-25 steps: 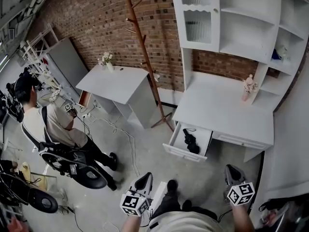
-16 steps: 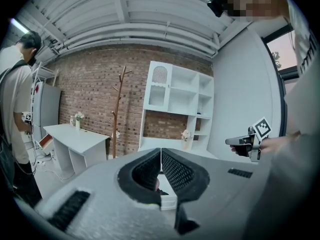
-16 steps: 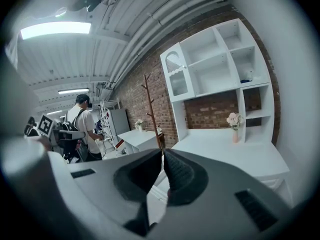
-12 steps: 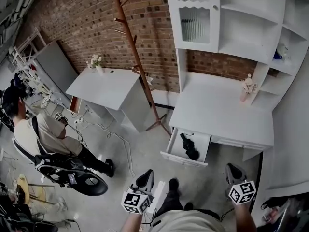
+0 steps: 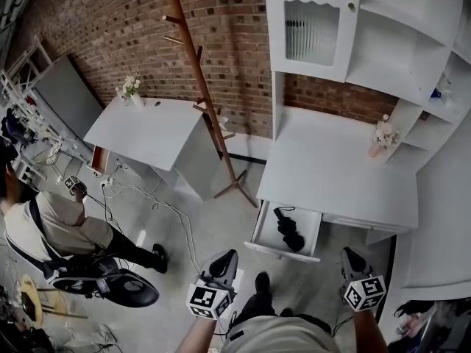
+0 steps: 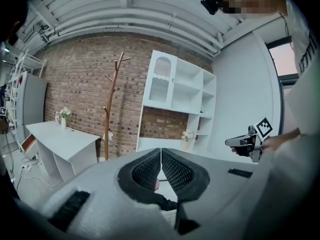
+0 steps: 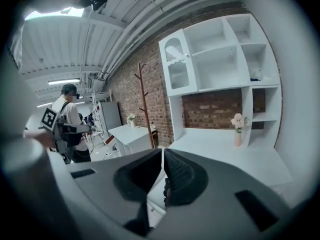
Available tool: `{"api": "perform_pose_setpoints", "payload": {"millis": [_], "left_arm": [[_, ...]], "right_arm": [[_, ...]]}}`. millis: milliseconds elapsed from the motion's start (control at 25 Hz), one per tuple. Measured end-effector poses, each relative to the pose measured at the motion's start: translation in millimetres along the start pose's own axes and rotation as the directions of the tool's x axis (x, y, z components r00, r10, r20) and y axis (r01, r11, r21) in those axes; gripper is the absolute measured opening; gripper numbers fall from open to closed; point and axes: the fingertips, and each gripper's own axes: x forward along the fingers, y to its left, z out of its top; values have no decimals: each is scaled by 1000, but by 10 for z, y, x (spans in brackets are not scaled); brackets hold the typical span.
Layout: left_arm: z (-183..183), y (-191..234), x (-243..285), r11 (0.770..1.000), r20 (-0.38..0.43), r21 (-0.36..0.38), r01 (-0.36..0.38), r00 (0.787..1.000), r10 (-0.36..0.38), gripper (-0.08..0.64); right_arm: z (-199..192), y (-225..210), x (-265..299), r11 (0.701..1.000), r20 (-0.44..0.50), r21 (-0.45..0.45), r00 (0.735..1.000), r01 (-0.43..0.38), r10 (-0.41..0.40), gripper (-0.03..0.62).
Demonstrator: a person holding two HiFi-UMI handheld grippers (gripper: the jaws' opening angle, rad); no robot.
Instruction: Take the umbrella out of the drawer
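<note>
In the head view a black folded umbrella (image 5: pixel 288 229) lies inside the open white drawer (image 5: pixel 263 235) under the desk top. Both grippers hang in the air on the near side of the drawer, apart from it. My left gripper (image 5: pixel 228 254) is below and left of the drawer; in the left gripper view (image 6: pixel 161 151) its jaws meet with nothing between them. My right gripper (image 5: pixel 347 253) is below and right of the drawer; in the right gripper view (image 7: pixel 163 151) its jaws are also closed and empty.
The white desk (image 5: pixel 338 175) carries a small vase of flowers (image 5: pixel 383 134), with a shelf unit (image 5: pixel 353 28) above. A wooden coat stand (image 5: pixel 199 79) and a white side table (image 5: pixel 147 131) are left of the desk. A person (image 5: pixel 51 226) and floor cables (image 5: pixel 169 212) are at left.
The whole view has drawn closer to the desk and drawer. Both grippers have moved forward toward the drawer, still shut. The umbrella has not moved.
</note>
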Motion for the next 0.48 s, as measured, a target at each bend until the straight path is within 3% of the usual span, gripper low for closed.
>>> {"api": "perform_pose_setpoints", "payload": {"millis": [480], "left_arm": [[-108,566,592,992,-47,47,113,993,-111,26]], "right_arm": [[102,197,754,999,-37,-24,999,36,-37,34]]}}
